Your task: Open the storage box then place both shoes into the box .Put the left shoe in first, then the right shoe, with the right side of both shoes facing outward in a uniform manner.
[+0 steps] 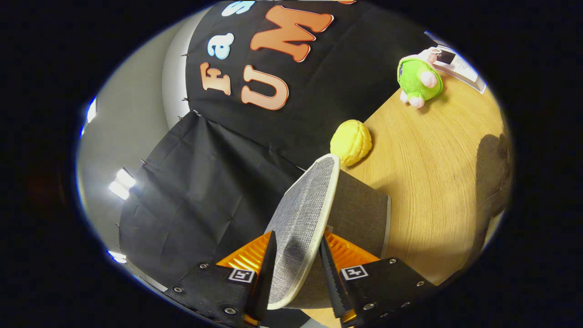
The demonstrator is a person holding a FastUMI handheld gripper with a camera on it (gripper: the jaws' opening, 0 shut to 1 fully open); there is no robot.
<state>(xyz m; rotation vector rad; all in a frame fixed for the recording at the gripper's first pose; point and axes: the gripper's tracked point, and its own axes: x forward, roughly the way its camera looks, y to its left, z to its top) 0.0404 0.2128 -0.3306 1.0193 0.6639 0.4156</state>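
Gripper (296, 269) pinching lid (303, 218) above box (364, 214); best swung fully back, away from walnut toy (350, 142), keeping hold firm.

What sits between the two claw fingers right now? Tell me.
In the gripper view, the grey fabric lid of the storage box stands between the claw fingers, which press on it from both sides; a yellow toy lies beyond.

We find the tool (296, 269) clamped on the grey fabric lid (303, 218) of the storage box (362, 214), raised over the worktop (432, 173).
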